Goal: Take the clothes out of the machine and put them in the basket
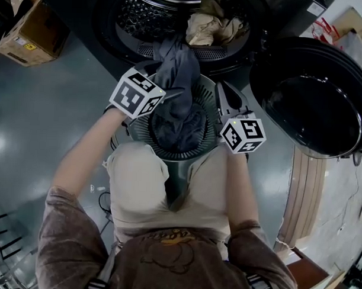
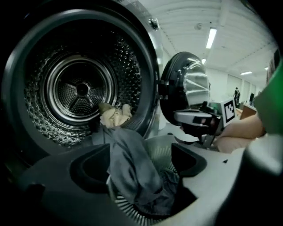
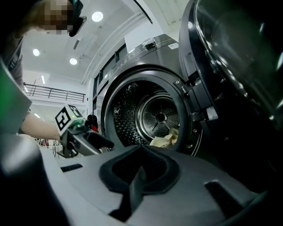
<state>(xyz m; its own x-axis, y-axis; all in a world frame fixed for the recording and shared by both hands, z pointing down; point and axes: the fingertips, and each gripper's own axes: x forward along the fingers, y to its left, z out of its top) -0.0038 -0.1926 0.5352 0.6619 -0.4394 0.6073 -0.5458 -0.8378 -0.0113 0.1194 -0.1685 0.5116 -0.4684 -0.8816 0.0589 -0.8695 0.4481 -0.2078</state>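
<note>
A dark grey garment (image 1: 177,70) (image 2: 128,163) hangs from the machine's opening (image 1: 143,27) down into the grey slatted basket (image 1: 210,93) (image 2: 161,148) held against the person's lap. My left gripper (image 1: 171,98) (image 2: 141,163) is over the basket's left rim, jaws wide open, with the garment draped loosely between them and not pinched. My right gripper (image 1: 222,88) (image 3: 138,170) is at the basket's right rim, shut and empty. A bundle of beige clothes (image 1: 212,26) (image 2: 114,115) (image 3: 166,139) lies at the front of the drum (image 2: 82,90).
The round machine door (image 1: 316,98) (image 3: 234,66) stands swung open at the right, close to my right gripper. A cardboard box (image 1: 31,32) sits on the grey floor at the far left. The person's knees (image 1: 138,175) are under the basket.
</note>
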